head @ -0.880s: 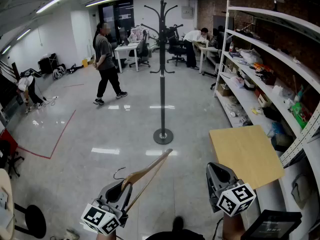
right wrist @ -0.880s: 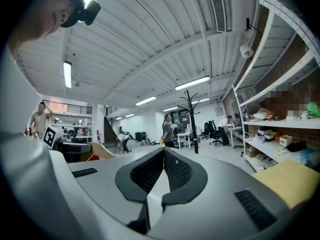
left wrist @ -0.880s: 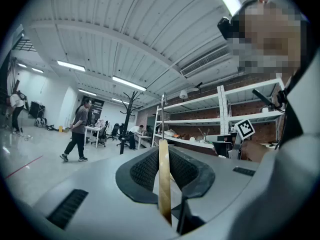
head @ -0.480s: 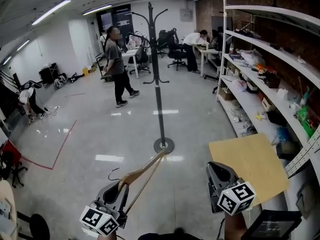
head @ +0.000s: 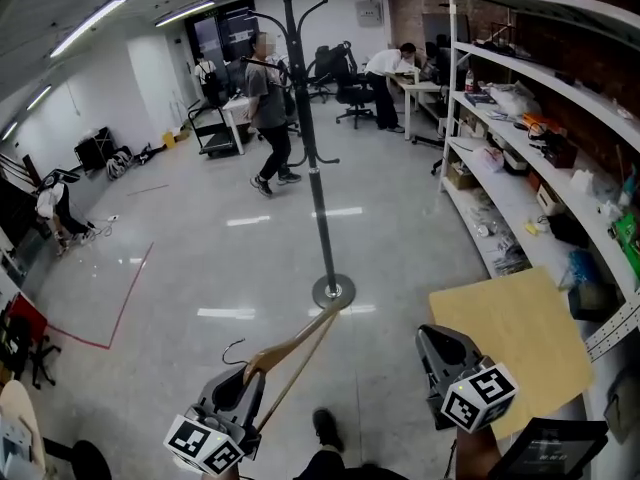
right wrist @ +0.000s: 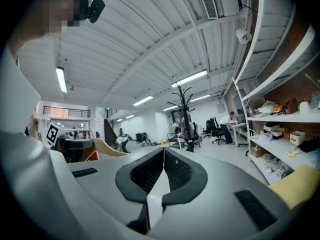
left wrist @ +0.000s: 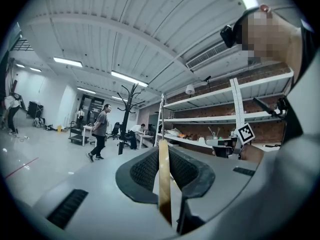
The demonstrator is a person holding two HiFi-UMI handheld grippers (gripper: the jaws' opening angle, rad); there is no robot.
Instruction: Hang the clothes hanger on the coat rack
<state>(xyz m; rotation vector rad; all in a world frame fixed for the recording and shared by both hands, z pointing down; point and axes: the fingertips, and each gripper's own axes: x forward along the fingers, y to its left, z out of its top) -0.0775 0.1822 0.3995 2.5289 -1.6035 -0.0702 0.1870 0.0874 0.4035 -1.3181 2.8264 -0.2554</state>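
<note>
Clothes hanger point(head: 297, 340): wooden one, pinched edge-on between the left jaws. Its long arm pokes out ahead of them and a bit to the right, up off the floor point(head: 190, 258).
Hanger hook point(head: 232, 349): thin metal wire, curling out just left of the left jaws.
Left gripper point(head: 243, 378): jaws clamped on the hanger. In its own view the wood strip runs straight up the middle between the two pads.
Right gripper point(head: 438, 350): jaws pressed together with nothing between them, held off to the right of the left gripper and well apart from the hanger.
Coat rack point(head: 319, 168): black pole on a round base, well ahead of both sets of jaws, nearer the left jaws' line than the right's. The far tip of the hanger lines up just below the base in the head view, but they aren't touching.
Tan board point(head: 515, 333): flat sheet just right of and beyond the right jaws.
Shelf unit point(head: 530, 88): white, cluttered, runs along the far right of the right jaws.
Person point(head: 268, 108): walking across the floor past the rack, far ahead of the jaws.
</note>
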